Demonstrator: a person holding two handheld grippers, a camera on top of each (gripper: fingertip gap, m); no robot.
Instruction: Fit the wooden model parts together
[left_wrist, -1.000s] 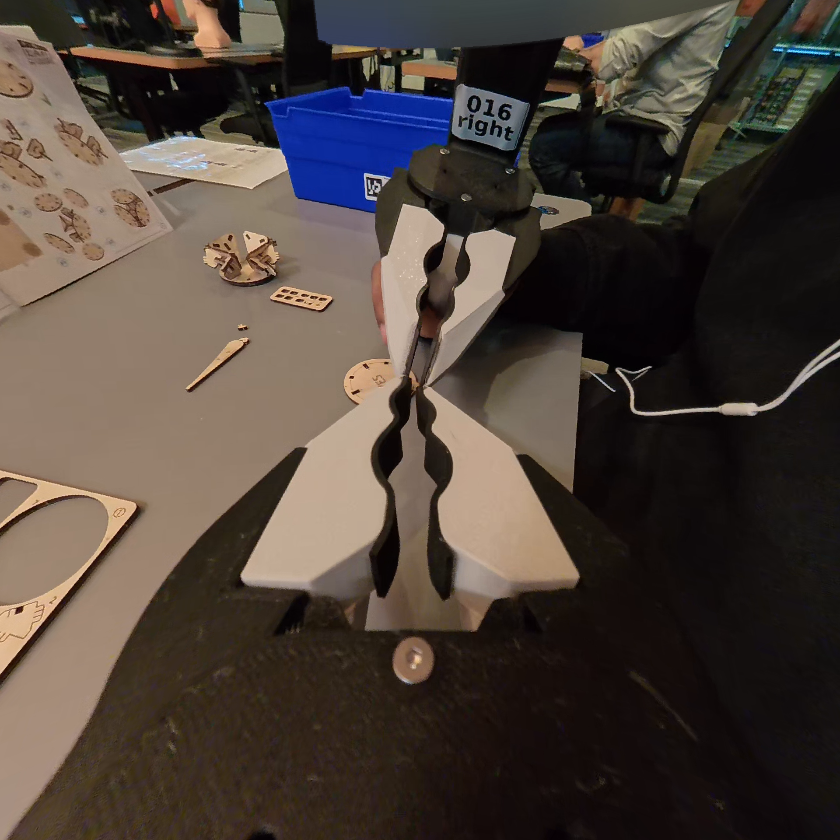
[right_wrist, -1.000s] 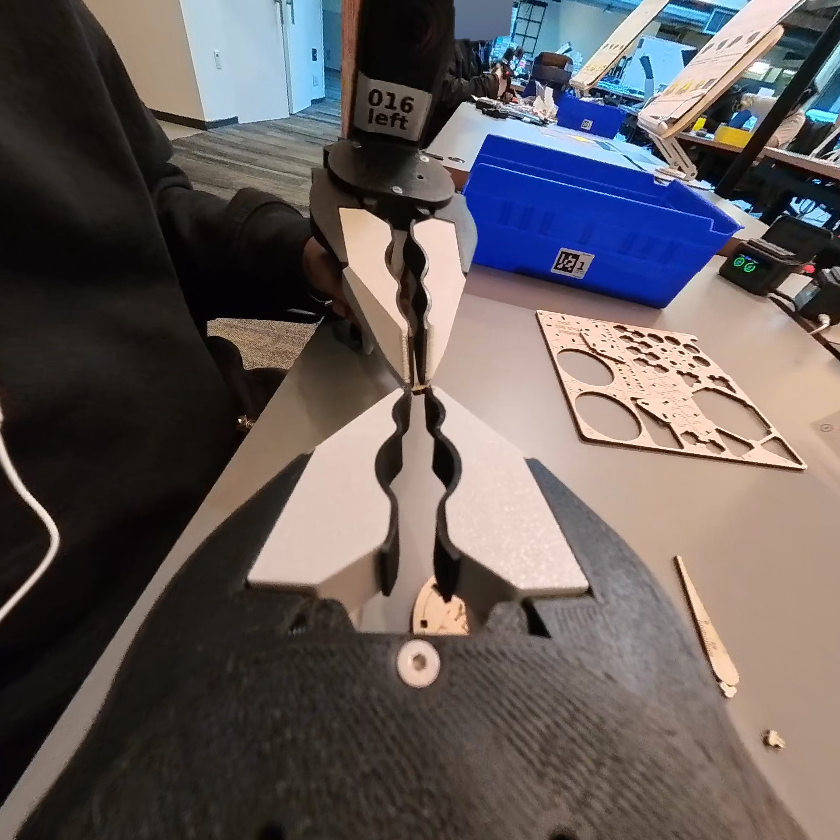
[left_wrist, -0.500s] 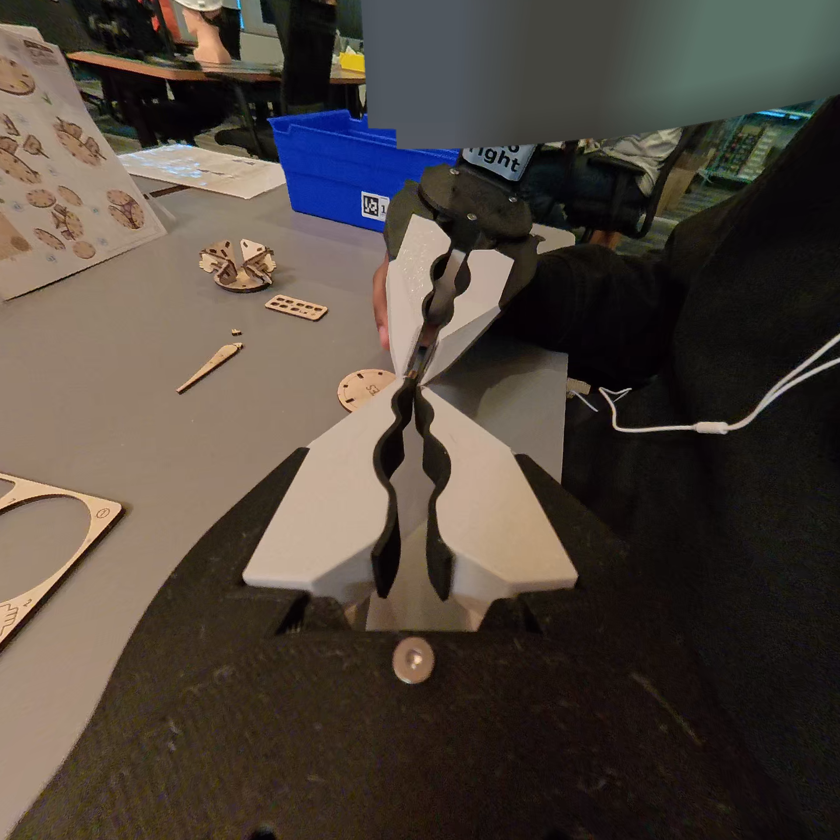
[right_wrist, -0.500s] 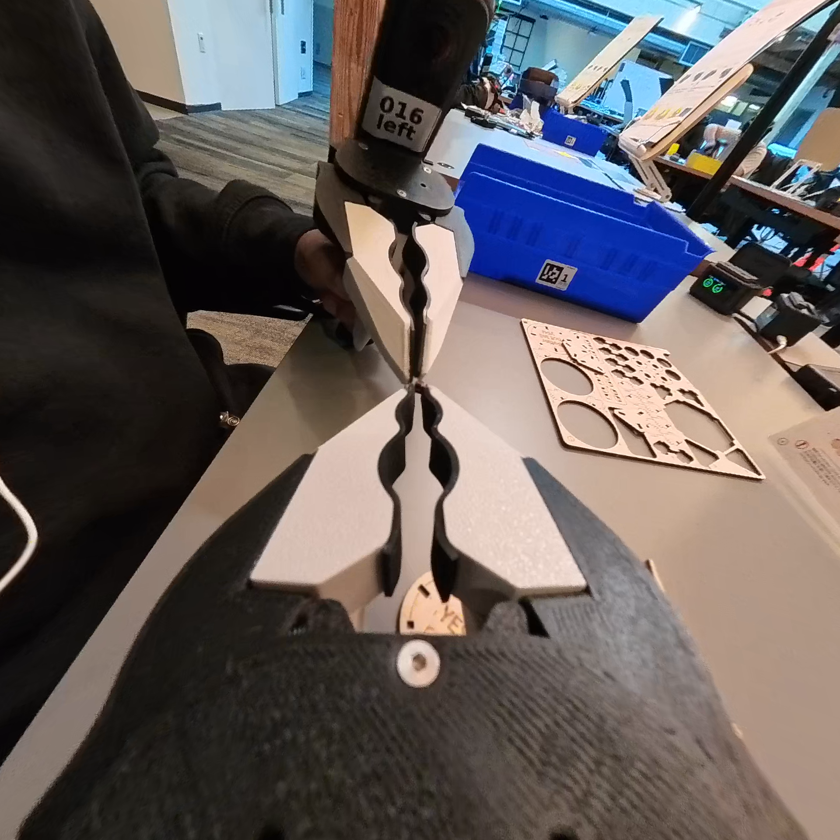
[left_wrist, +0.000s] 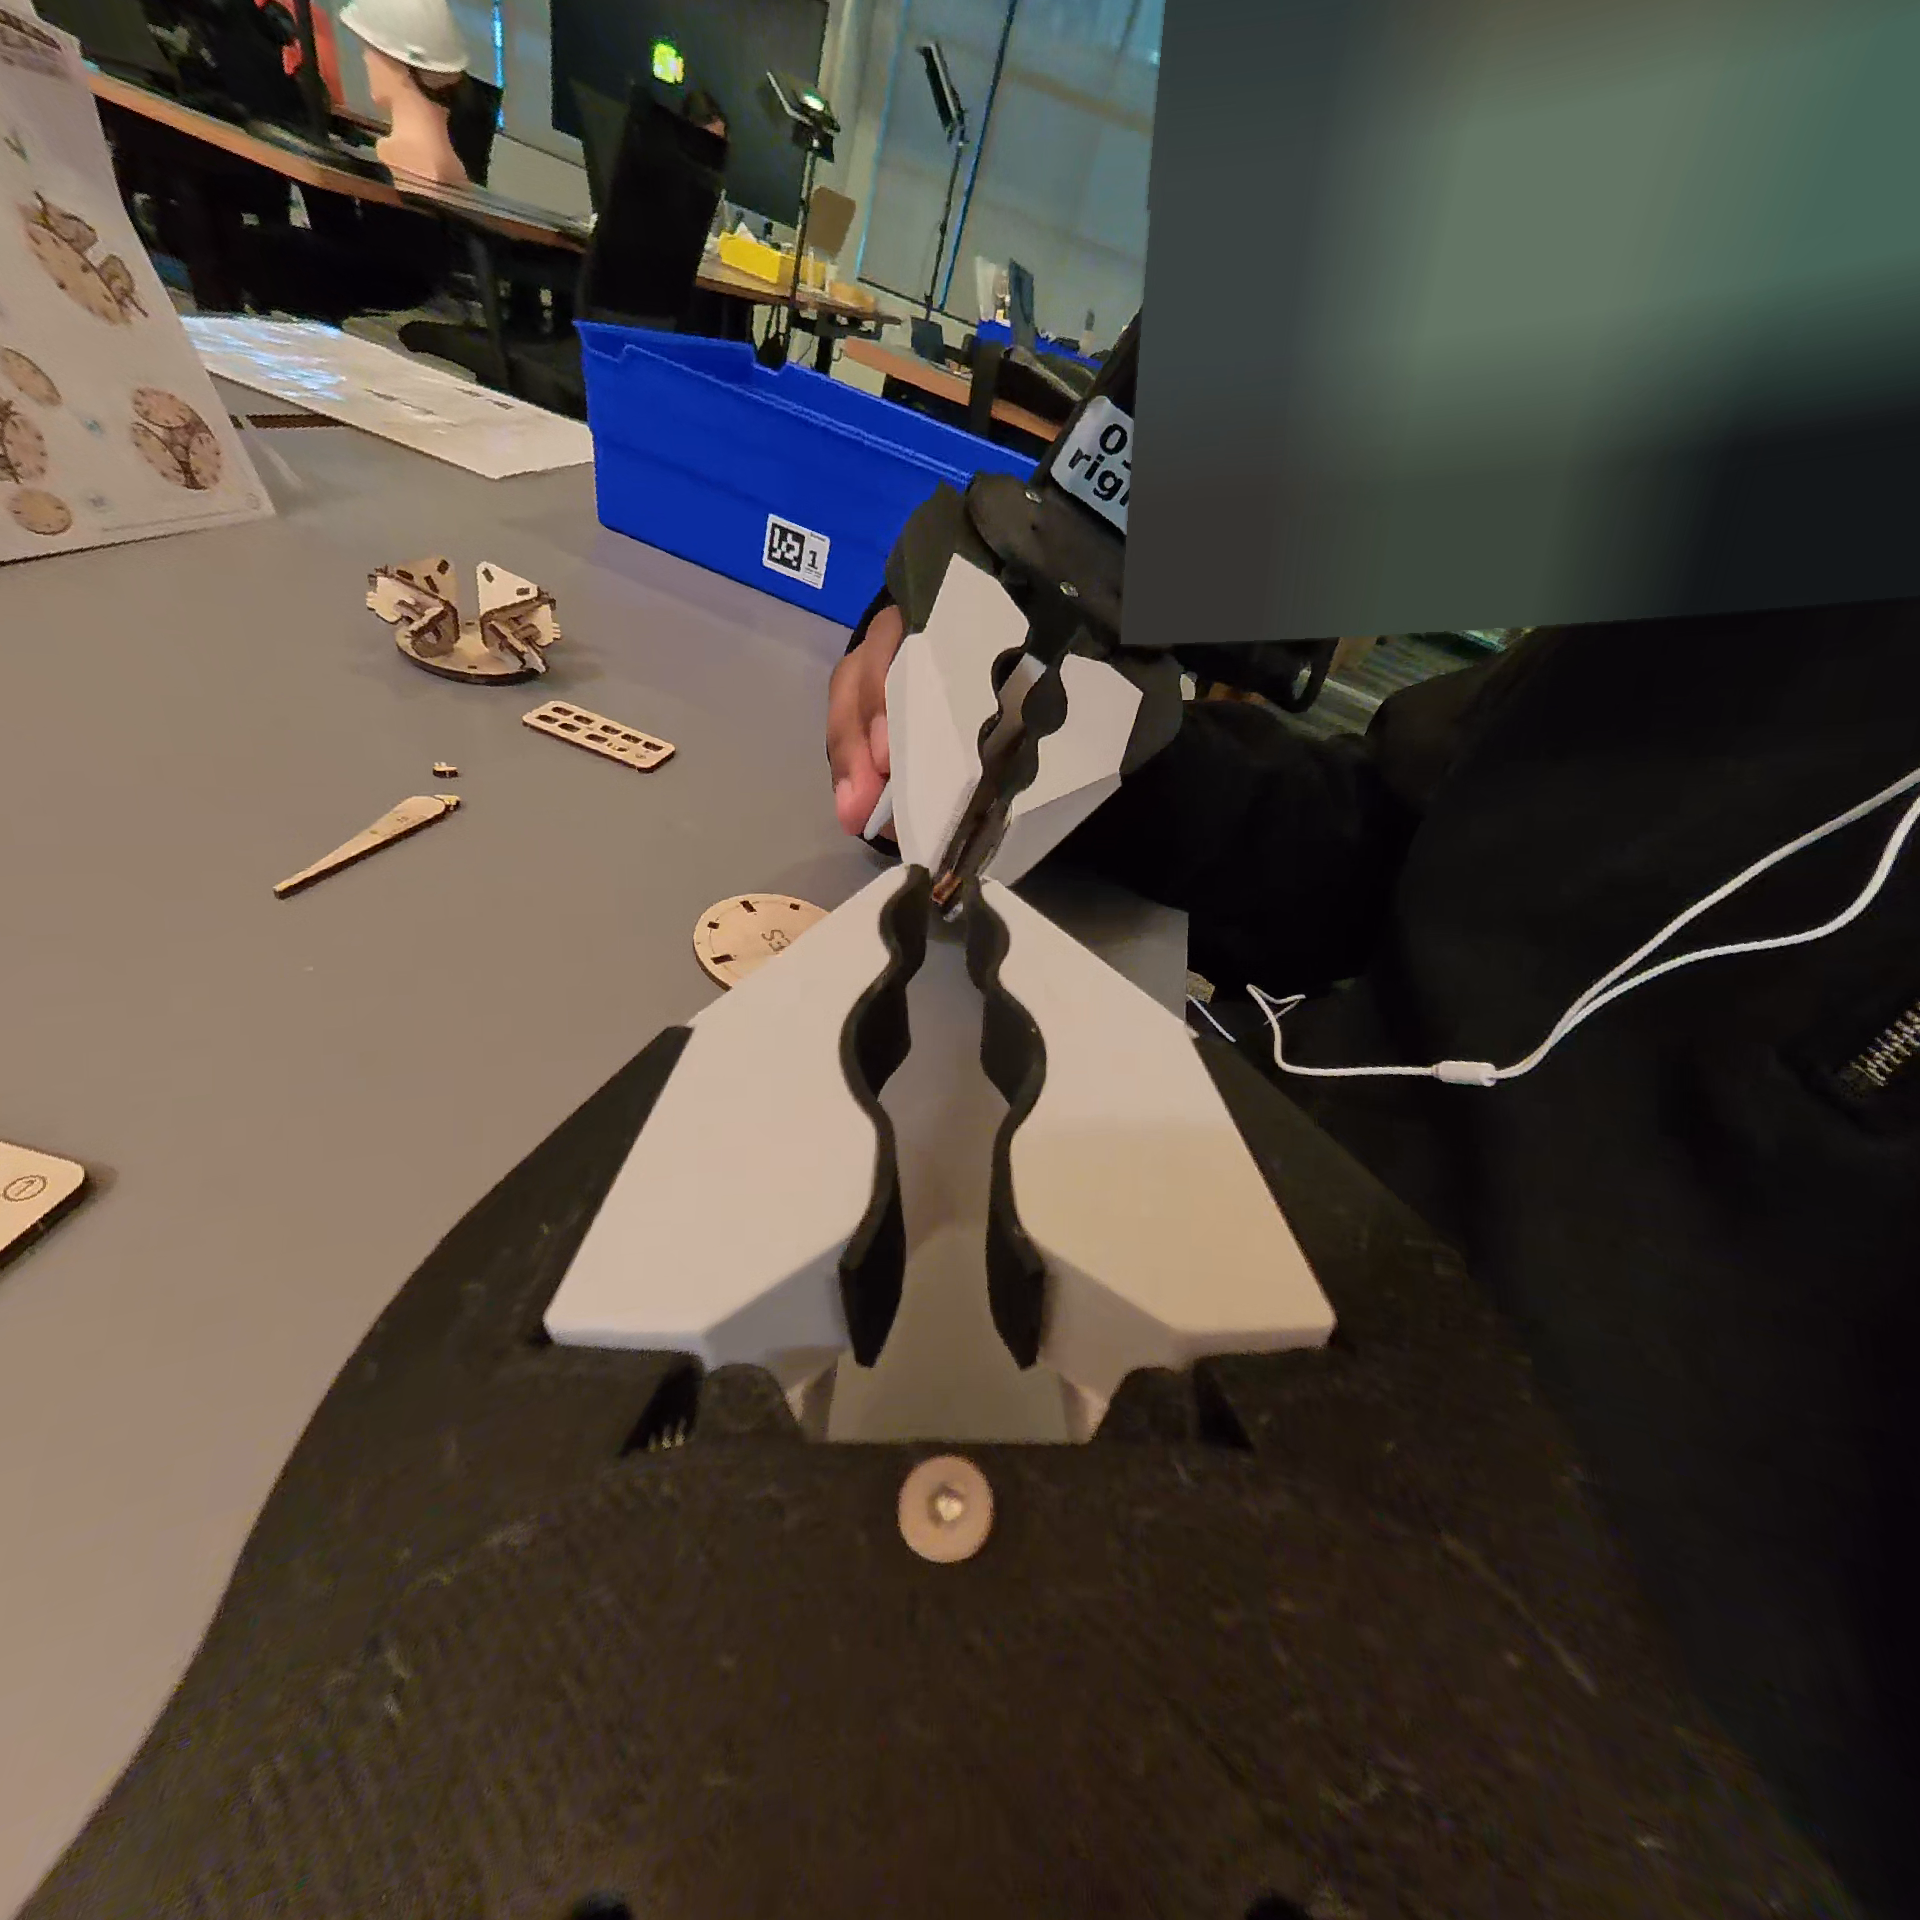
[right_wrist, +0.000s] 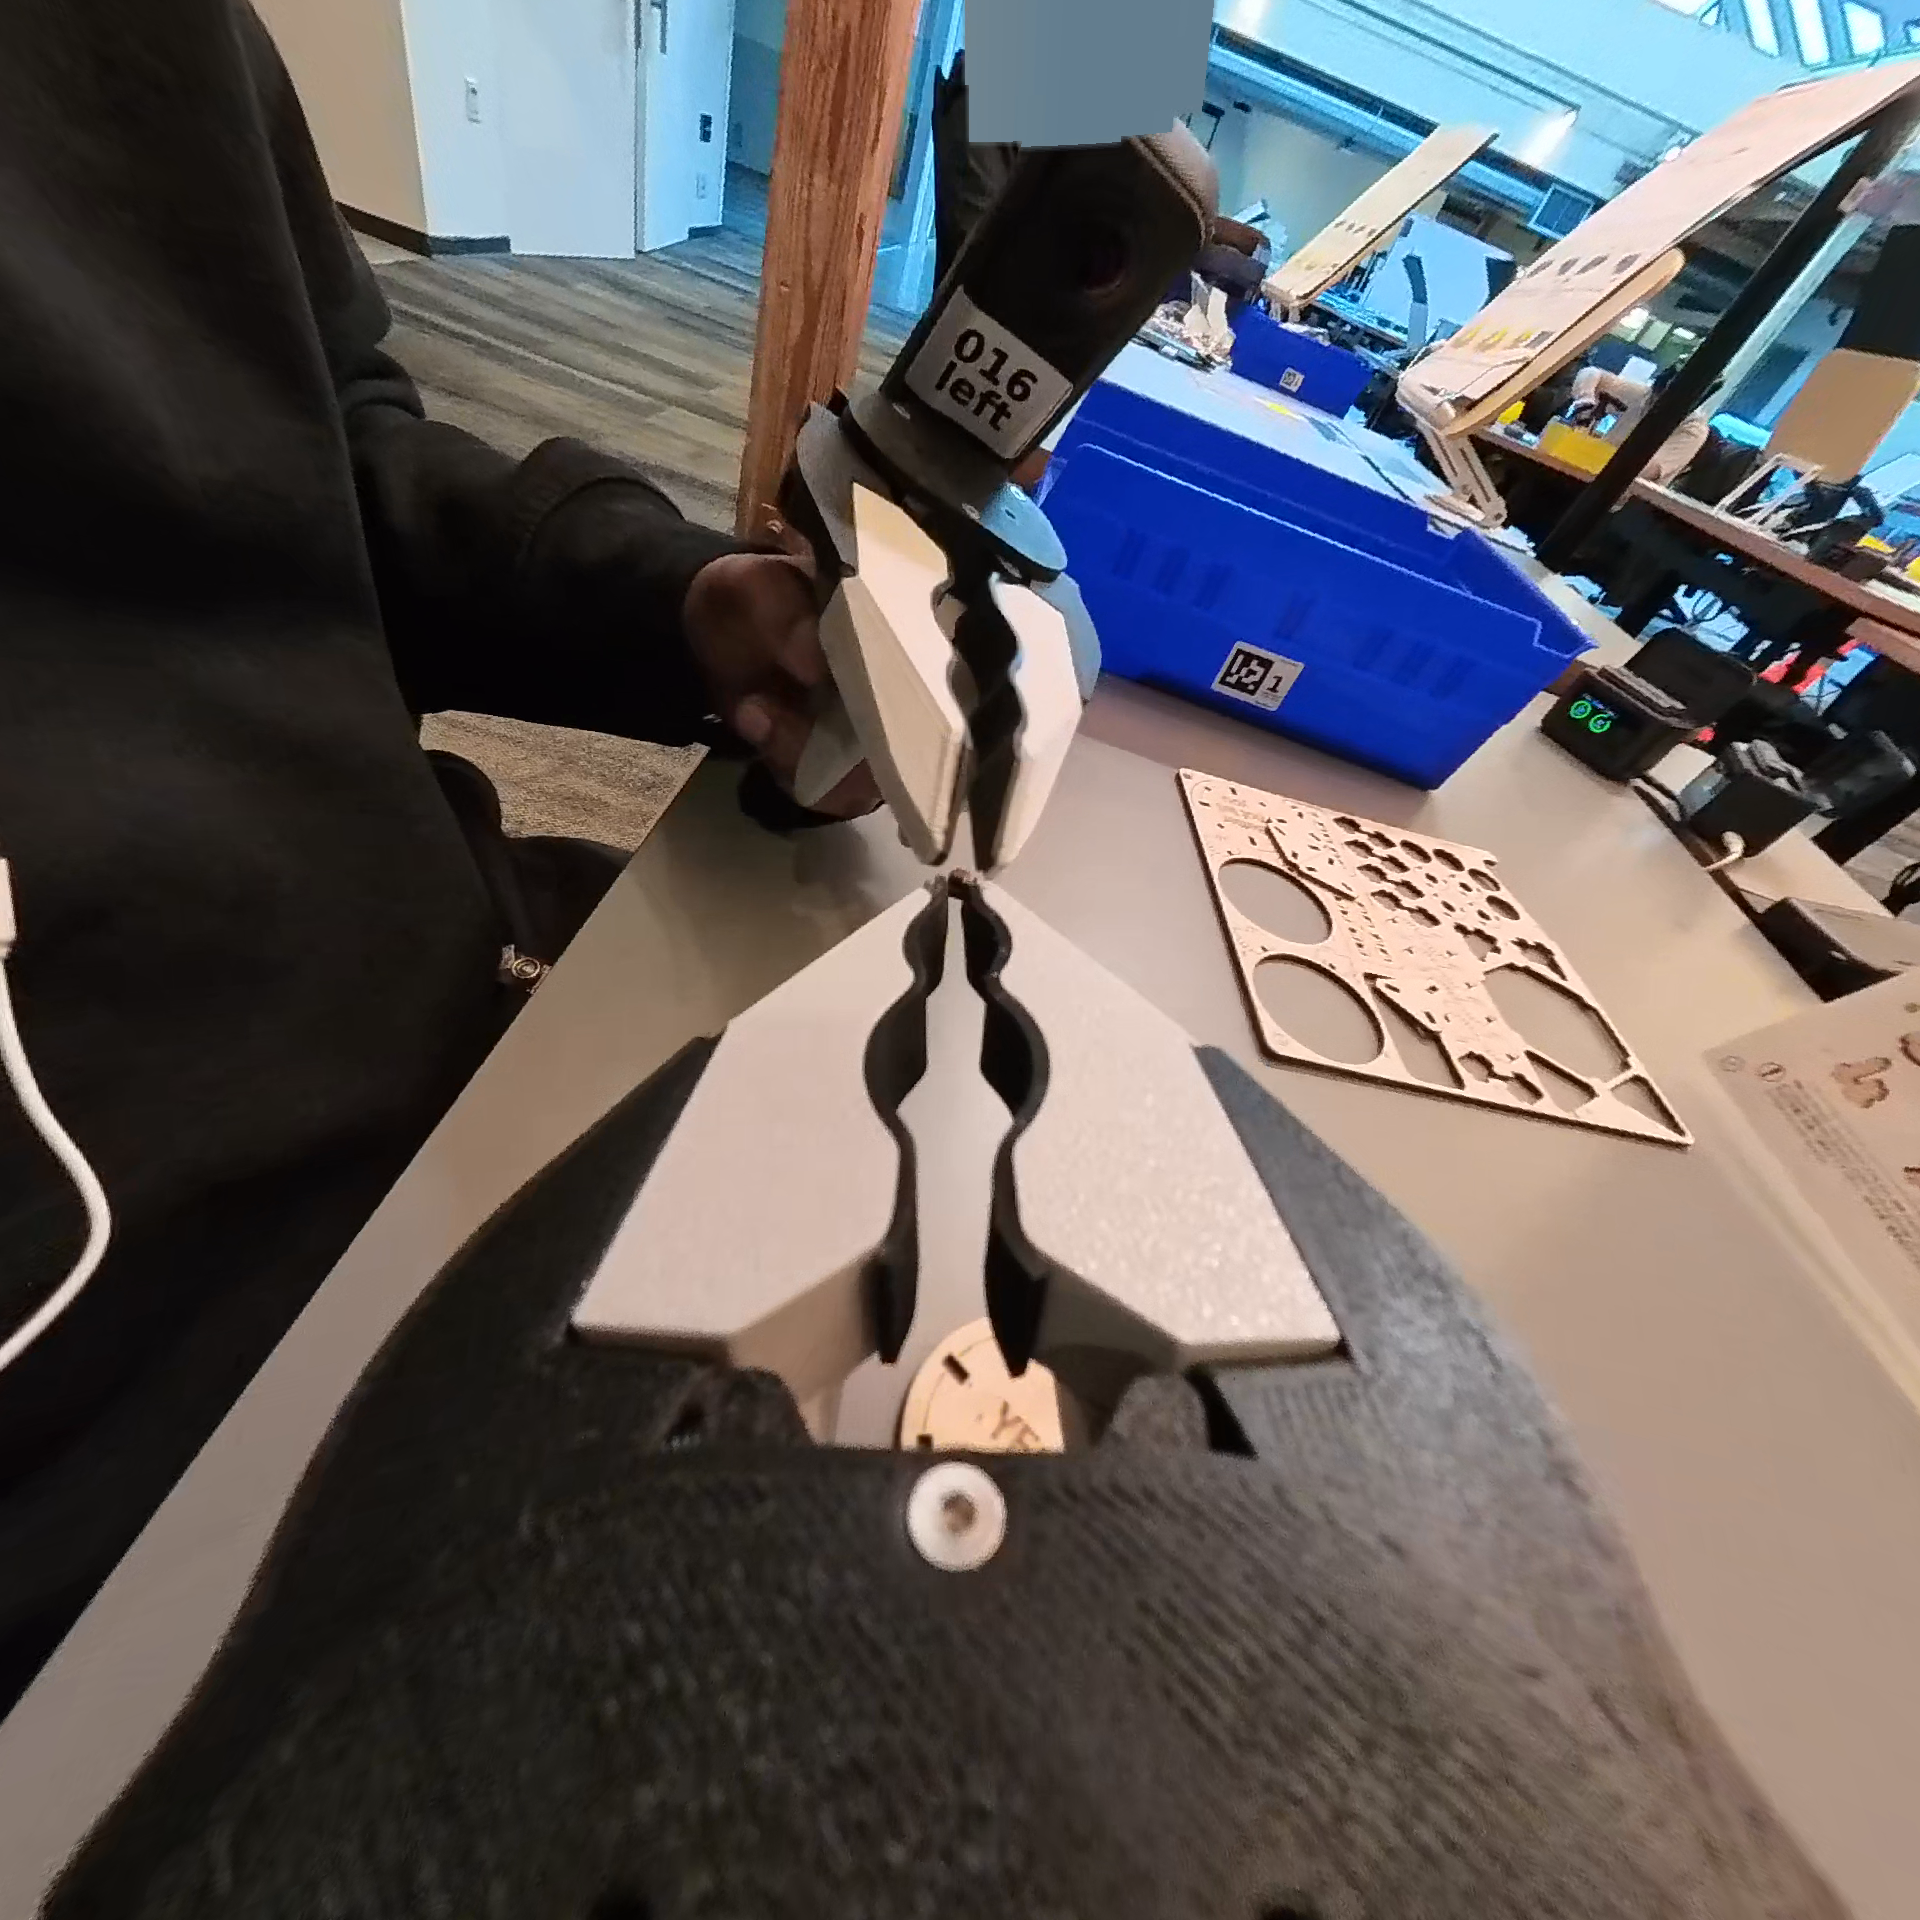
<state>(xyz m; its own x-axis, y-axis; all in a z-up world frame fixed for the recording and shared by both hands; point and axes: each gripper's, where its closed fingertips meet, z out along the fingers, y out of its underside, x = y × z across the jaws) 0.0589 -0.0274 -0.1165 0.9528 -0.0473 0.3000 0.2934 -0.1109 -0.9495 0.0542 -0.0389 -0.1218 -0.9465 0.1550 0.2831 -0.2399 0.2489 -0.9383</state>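
Note:
In the right wrist view my right gripper (right_wrist: 956, 894) is shut on a tiny brown wooden piece (right_wrist: 958, 881) that sticks out of its tips, held above the grey table (right_wrist: 1195, 1195). My left gripper (right_wrist: 961, 852) points down at it from just above, with its tips slightly apart and off the piece. In the left wrist view my left gripper (left_wrist: 943, 889) stands a little open. The right gripper's (left_wrist: 961, 852) tip and the small piece (left_wrist: 945, 885) sit in the gap between its fingertips (left_wrist: 912, 881).
A round wooden disc (left_wrist: 753, 935) lies on the table under the grippers. A pointed wooden piece (left_wrist: 364, 844), a slotted strip (left_wrist: 600, 736) and a small wooden assembly (left_wrist: 462, 623) lie to the left. A blue bin (right_wrist: 1299, 603) and a cut-out wooden sheet (right_wrist: 1403, 935) are nearby. Left and right tips are no more than a few centimetres apart. The round wooden disc (left_wrist: 753, 935) is about 12 cm from both grippers' fingertips.
Both grippers' tips met on the tiny piece earlier. My left gripper's jaws have parted a little and let it go, while the right gripper keeps hold of it. Both views have tilted upward.

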